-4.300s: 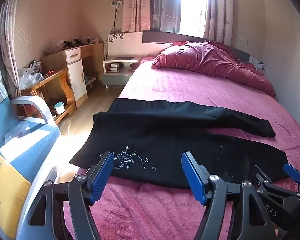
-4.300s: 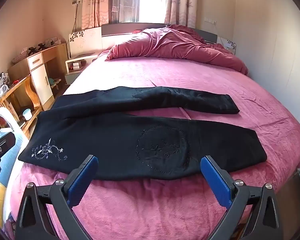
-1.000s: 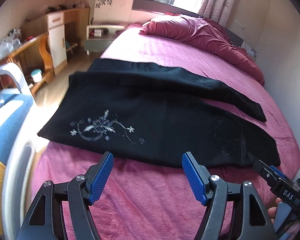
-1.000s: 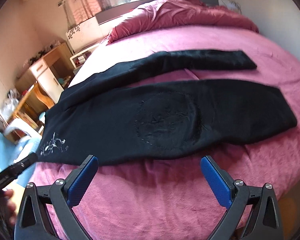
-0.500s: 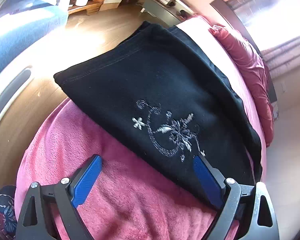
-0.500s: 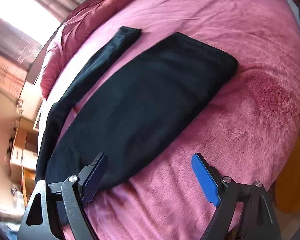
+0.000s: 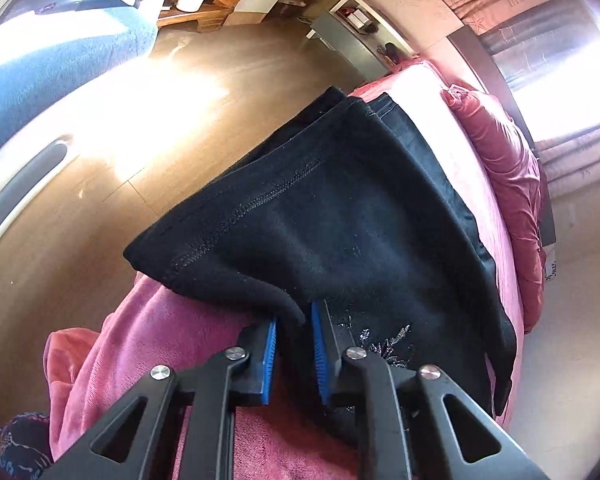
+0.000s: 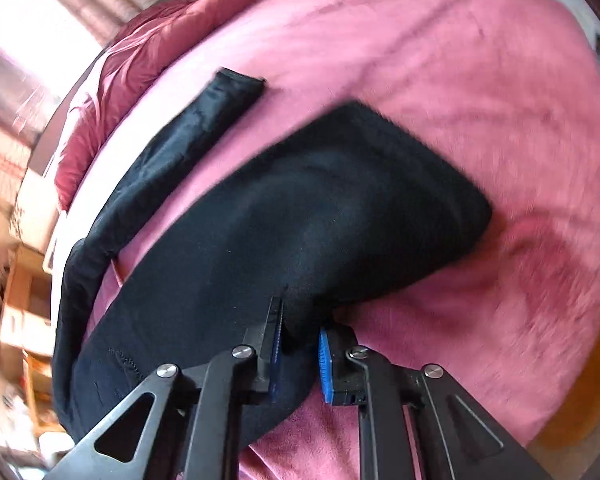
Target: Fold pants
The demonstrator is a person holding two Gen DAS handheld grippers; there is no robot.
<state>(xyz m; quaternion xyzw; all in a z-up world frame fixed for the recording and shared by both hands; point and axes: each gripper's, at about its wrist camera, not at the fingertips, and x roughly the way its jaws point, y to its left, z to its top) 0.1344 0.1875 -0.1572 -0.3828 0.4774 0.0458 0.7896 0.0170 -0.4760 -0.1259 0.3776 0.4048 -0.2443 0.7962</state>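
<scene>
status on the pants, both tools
Left tool shut on pants at waist edge. Right tool shut on near leg. Far leg flat on bed. Nothing in the way.

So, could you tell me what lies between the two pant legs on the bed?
Only bare pink bedspread separates the black pants' legs, seen in the right wrist view.

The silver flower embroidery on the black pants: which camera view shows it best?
The left wrist view. The silver embroidery shows there on the black pants, just right of the left tool, partly hidden by its finger. The right wrist view, somewhat blurred, shows only plain black fabric; no embroidery is visible.
</scene>
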